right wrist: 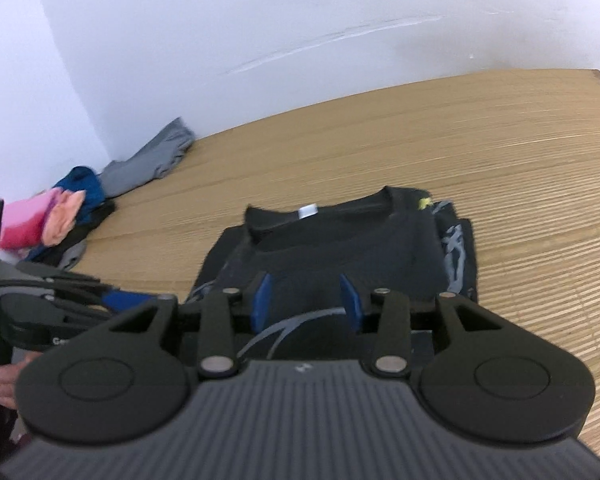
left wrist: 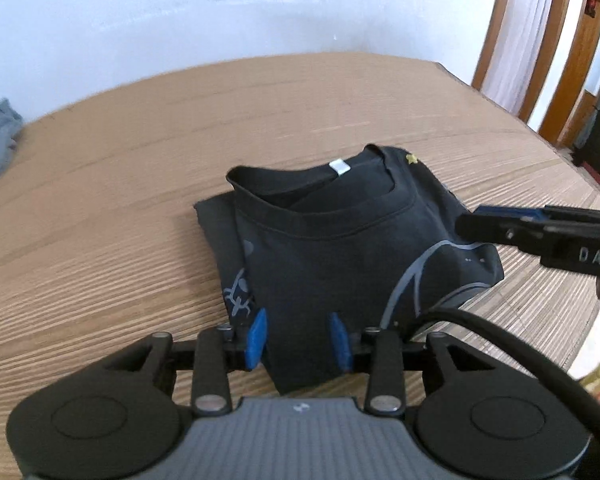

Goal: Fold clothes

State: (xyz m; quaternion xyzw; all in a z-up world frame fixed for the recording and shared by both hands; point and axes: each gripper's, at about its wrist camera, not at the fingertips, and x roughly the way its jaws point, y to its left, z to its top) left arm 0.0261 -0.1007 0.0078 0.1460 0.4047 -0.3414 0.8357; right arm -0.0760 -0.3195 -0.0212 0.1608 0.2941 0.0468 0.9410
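Left wrist view: "DAS" lettering on right gripper (left wrist: 476, 220) beside black shirt (left wrist: 340, 248).

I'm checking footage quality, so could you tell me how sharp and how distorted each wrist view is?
Left wrist view: the black T-shirt is fairly sharp, but fisheye bends the woven mat edge and door frames. Right wrist view: softer overall, with the shirt and the pile of clothes blurred and the mat lines smeared.

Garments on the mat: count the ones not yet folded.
At least 4: a grey one, blue one, pink one and dark one piled at the wall corner; more may be hidden underneath.
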